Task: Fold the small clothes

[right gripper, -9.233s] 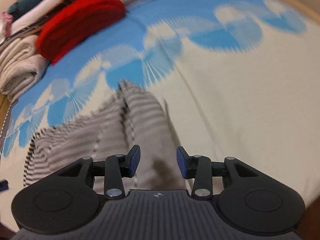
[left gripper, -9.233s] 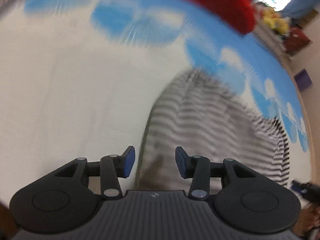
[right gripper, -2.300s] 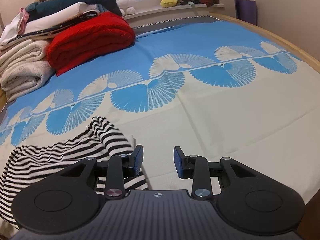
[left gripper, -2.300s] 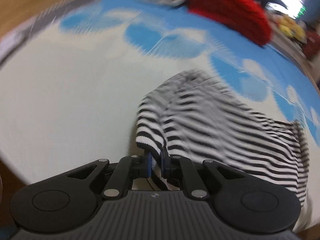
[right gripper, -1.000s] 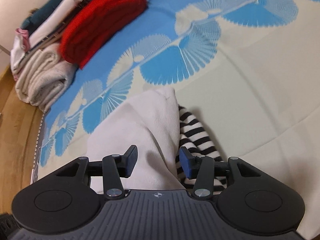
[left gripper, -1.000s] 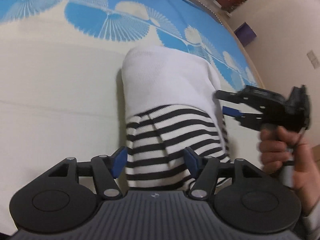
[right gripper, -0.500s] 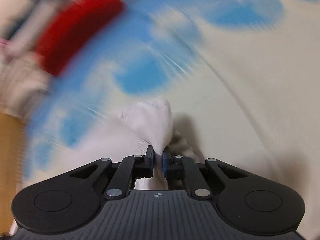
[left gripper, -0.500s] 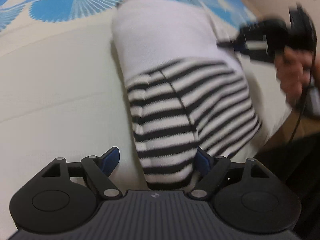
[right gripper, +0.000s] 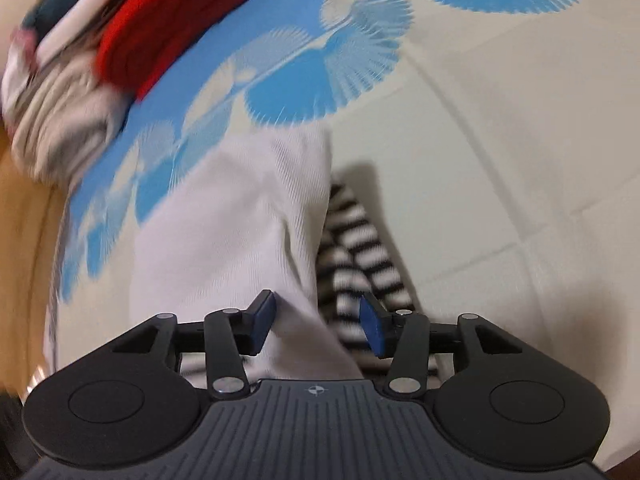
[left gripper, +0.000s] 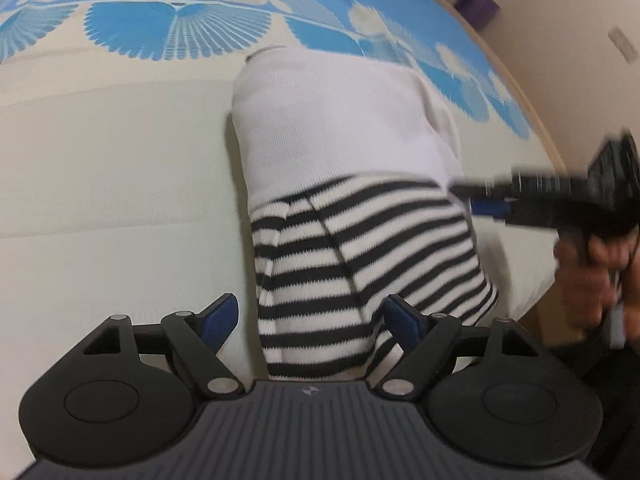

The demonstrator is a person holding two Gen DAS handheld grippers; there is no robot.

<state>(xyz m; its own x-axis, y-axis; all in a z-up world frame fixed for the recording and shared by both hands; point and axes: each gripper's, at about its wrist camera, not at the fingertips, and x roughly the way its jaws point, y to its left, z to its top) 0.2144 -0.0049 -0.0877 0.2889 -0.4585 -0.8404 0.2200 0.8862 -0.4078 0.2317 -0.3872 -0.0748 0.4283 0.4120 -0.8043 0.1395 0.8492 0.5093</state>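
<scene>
While both the left gripper (left gripper: 310, 320) and the right gripper (right gripper: 318, 324), which has just opened, stand released, the folded garment (left gripper: 348, 184) lies lengthwise from them toward the bed's (left gripper: 100, 160) blue pattern.

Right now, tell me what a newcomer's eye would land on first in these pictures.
First, the folded garment in the middle of the bed: plain white on its far half, black-and-white stripes on the near half, lying on the cream and blue fan-patterned bedspread. The left gripper stands open astride its striped end, and the right gripper, jaws just reopened, has the white fold between them without pressing it. A red folded knit glows at the far corner.
</scene>
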